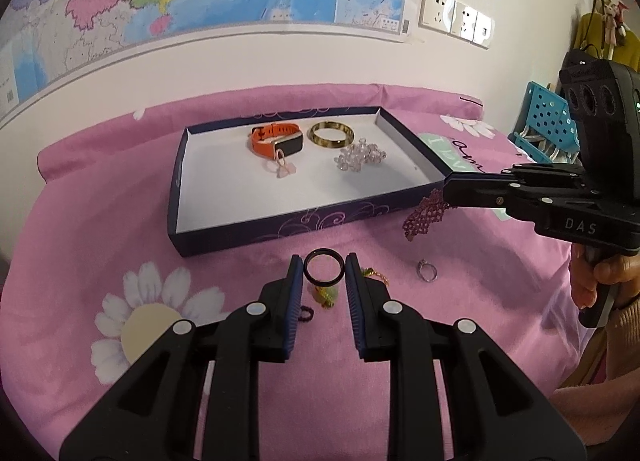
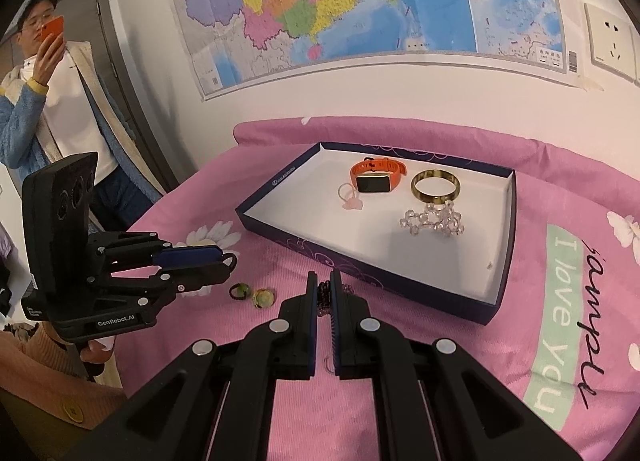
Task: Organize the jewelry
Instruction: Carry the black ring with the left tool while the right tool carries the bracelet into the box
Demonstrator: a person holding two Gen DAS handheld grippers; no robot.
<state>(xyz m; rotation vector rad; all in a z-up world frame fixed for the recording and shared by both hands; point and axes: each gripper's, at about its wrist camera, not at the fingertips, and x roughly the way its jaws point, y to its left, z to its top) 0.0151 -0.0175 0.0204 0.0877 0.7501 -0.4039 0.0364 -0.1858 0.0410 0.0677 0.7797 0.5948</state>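
Note:
My left gripper (image 1: 324, 263) is shut on a black ring (image 1: 324, 272), pinched between its blue pads just above the pink cloth. From the right wrist view the left gripper (image 2: 224, 259) is at the left with the black ring (image 2: 231, 261) at its tip. My right gripper (image 2: 324, 278) is shut on a dark red beaded bracelet (image 2: 325, 295); the bracelet (image 1: 424, 215) dangles from it near the tray's front right corner. The dark blue tray (image 1: 280, 227) holds an orange watch (image 1: 276, 139), a gold bangle (image 1: 331, 134), a clear bead bracelet (image 1: 360, 156) and a pink ring (image 1: 282, 166).
On the pink flowered cloth lie a silver ring (image 1: 427, 271), a green and yellow piece (image 2: 264, 297) and a small dark bead ring (image 2: 239, 292). A person with an orange phone (image 2: 52, 31) stands at the left. A blue basket (image 1: 548, 121) sits far right.

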